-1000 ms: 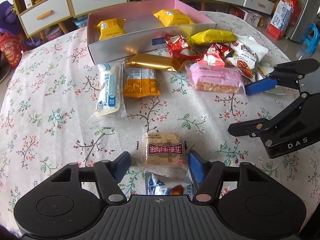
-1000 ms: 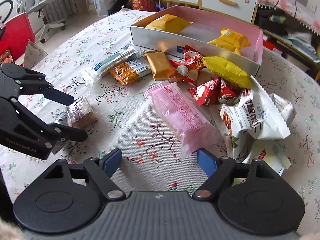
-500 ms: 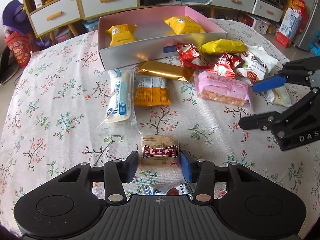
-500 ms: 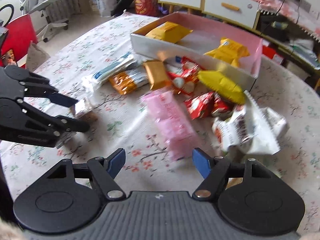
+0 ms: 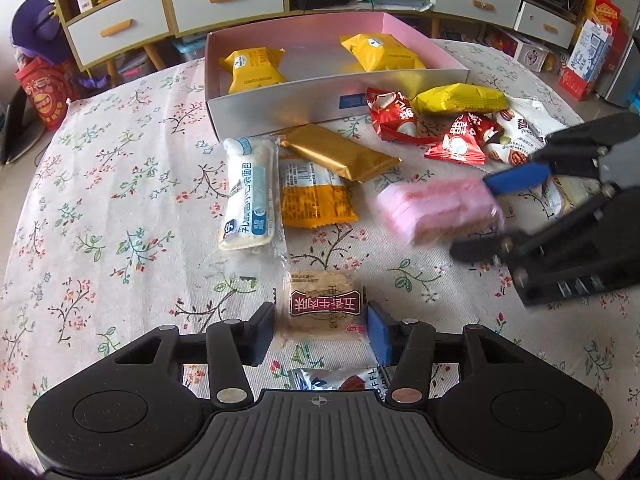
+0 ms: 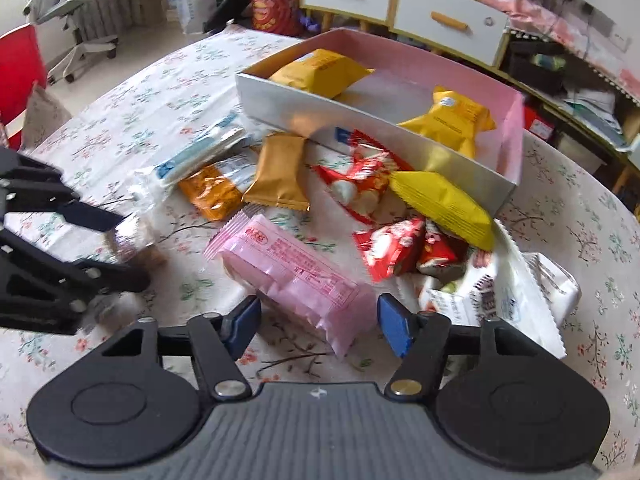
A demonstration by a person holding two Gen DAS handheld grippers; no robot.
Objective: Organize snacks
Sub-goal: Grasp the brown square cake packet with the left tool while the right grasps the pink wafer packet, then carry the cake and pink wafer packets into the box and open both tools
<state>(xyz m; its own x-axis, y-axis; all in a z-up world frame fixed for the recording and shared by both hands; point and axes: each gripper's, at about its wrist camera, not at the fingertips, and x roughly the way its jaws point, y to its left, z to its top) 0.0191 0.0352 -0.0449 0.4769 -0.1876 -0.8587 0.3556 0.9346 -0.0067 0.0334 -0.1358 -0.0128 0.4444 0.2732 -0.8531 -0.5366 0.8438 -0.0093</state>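
At the bottom centre of the left wrist view, the left gripper is clenching a small brown nougat packet between its pads (both pads touching the wrapper). Low in the right wrist view, the right gripper is standing spread, its pads flanking the near end of the pink wafer pack without touching. Farther up, loose snacks are lying on the floral tablecloth, and the pink box is holding two yellow packets.

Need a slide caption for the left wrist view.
Left hand-held gripper closes on a brown nougat packet while snacks lie before the pink box.
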